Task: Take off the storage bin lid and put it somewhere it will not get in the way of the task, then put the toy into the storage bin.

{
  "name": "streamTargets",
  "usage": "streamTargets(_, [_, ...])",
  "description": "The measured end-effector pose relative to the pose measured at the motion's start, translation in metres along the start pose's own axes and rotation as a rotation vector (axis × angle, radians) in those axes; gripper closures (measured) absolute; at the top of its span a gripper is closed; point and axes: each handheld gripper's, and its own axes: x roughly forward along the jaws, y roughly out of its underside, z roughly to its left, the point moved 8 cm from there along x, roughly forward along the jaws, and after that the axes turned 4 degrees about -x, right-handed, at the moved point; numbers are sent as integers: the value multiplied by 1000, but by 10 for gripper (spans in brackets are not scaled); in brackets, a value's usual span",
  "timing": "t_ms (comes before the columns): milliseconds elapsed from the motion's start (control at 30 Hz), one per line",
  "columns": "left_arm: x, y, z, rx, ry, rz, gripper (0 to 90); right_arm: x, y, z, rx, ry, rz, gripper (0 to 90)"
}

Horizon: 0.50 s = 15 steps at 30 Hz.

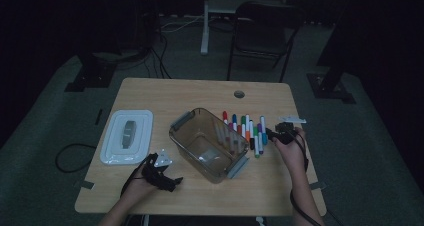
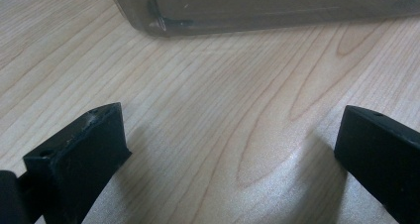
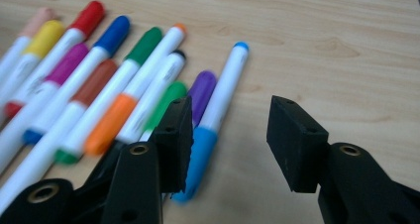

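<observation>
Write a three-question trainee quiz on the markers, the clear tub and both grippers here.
1. True or false: the clear plastic tub has markers inside.
2. Which marker in the row of coloured felt-tip markers lies nearest the right gripper? A light blue, B red, C yellow.
3. Fill in: the white rectangular lid lies on the wooden table, to the tub's ____ in the high view.

Key: 1 false. 2 A. 3 left. Bonus: the left gripper stands open over bare wood.
</observation>
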Motion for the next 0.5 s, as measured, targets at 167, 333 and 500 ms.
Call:
streamTargets(167, [0,-1,-1,-13,-12,-2,4,19,-4,2,51,-25,42,567])
streamTargets(333, [1,-1,-1,-16,-15,-3,4,34,0,0,57,-4,78,634])
streamTargets(500, [1,-1,-1,-16,-15,-3,4,46,4,-5,56,24,118,693])
